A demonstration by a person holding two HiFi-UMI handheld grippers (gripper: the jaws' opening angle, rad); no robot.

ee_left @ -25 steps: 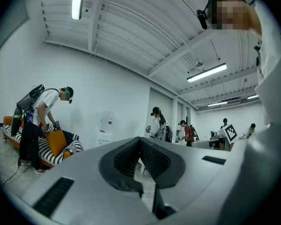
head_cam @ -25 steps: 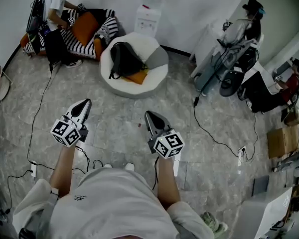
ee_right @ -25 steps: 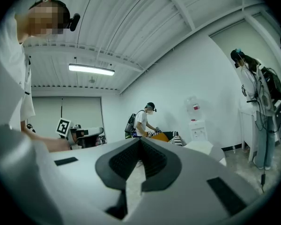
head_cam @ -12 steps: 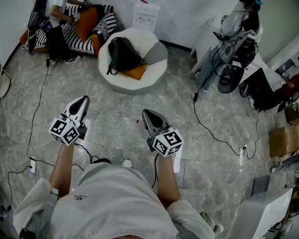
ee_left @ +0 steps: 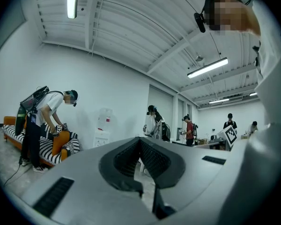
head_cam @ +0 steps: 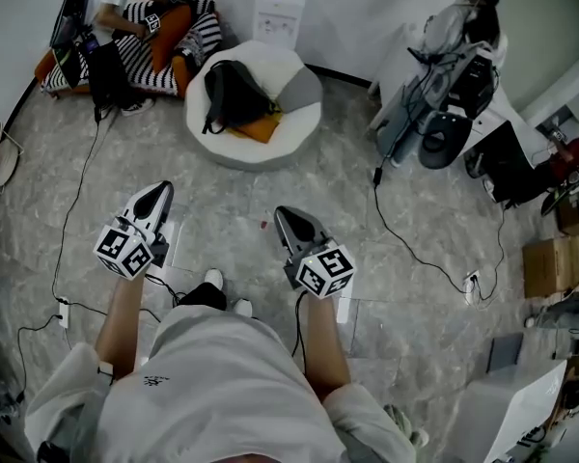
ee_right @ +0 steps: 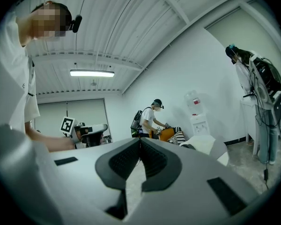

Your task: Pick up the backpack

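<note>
Backpack [head_cam: 234, 95] has shifted up the head view, well beyond both fingers [head_cam: 156, 199].

A black backpack [head_cam: 234, 95] lies on the round white chair [head_cam: 304, 133], beside an orange cushion [head_cam: 258, 129]. Well short of that chair, over the marble floor [head_cam: 222, 201], the left claw [head_cam: 161, 189] and right claw [head_cam: 282, 215] point toward it, jaws together

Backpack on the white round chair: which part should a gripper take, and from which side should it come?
Probably the loose shoulder strap hanging at the near-left edge of the black backpack: it stands clear of the bulky body. Come from the near side of the white round chair, since a gray cushion and the far rim crowd the other sides.
</note>
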